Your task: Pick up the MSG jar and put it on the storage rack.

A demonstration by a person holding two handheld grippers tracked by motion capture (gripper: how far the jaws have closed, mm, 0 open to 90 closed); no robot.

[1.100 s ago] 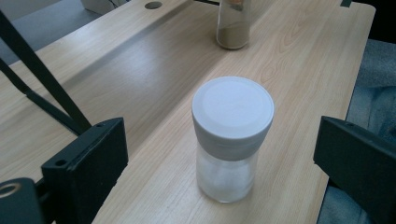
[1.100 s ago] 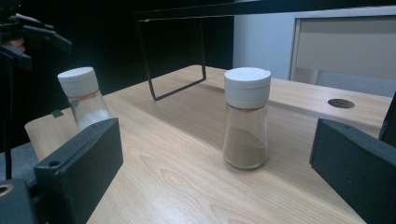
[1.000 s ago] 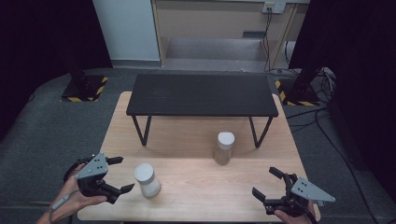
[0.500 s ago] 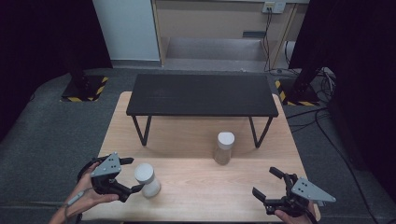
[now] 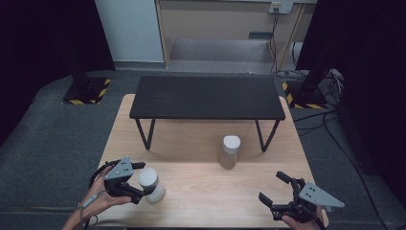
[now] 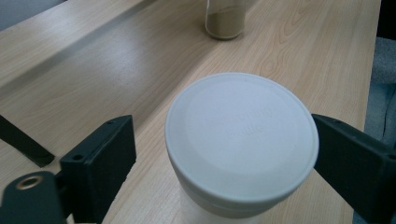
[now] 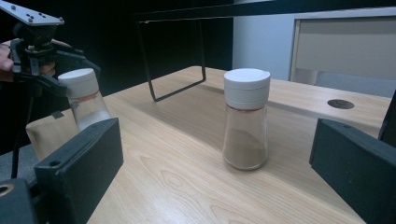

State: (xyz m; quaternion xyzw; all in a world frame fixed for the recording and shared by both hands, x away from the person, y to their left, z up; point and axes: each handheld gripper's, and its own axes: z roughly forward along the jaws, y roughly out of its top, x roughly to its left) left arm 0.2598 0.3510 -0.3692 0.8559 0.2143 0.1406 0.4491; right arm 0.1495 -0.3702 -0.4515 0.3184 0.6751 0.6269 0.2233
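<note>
Left gripper view: we are seeing the left gripper [image 6: 224, 154] with its jaws spread wide, one on each side of the white lid of the near shaker [image 6: 241, 140]; a gap is showing on the left side, while the other jaw is sitting right at the lid's rim, and we cannot tell whether it is touching. High view: the left gripper [image 5: 143, 184] is straddling the near shaker [image 5: 151, 184] at the front left of the wooden table [image 5: 201, 143], with the person's left hand [image 5: 103, 194] gripping it from behind. The second shaker [image 5: 230, 151], holding brown powder, is standing upright near the table's middle, just in front of the black shelf [image 5: 208, 97]. The right gripper [image 5: 275, 189] is hovering at the front right, jaws apart and holding nothing, well apart from both shakers. Right gripper view: the second shaker [image 7: 246, 119] is standing ahead, between its spread jaws.
</note>
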